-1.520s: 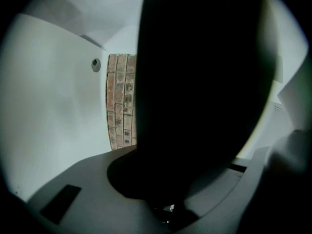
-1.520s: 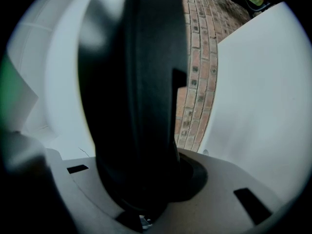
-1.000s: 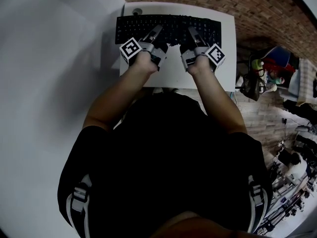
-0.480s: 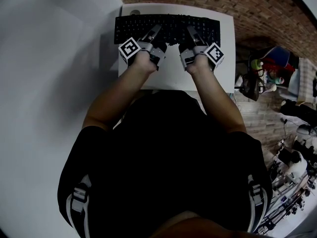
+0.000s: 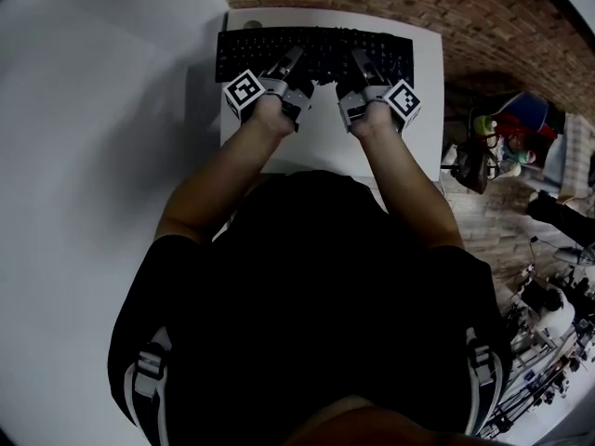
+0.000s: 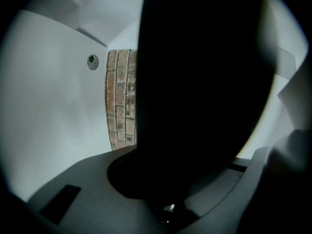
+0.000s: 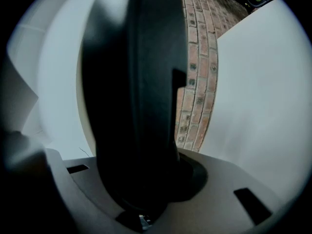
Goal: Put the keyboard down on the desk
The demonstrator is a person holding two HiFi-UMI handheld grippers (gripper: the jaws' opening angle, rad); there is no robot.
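A black keyboard [image 5: 316,52] lies across the far part of the small white desk [image 5: 321,133] in the head view. My left gripper [image 5: 292,67] is shut on its near edge left of the middle. My right gripper [image 5: 359,65] is shut on the same edge right of the middle. In the left gripper view the keyboard [image 6: 204,82] fills the space between the jaws as a dark mass. The right gripper view shows the keyboard [image 7: 131,91] edge-on between its jaws. Whether the keyboard rests on the desk or hangs just above it, I cannot tell.
A brick floor [image 5: 465,12] runs beyond and to the right of the desk. Bags and colourful clutter [image 5: 502,133] stand at the right. A white surface [image 5: 93,110] fills the left side. A round hole [image 6: 92,61] shows in the white top.
The grippers and the keyboard keep almost the same place. Only the head view has shifted a little.
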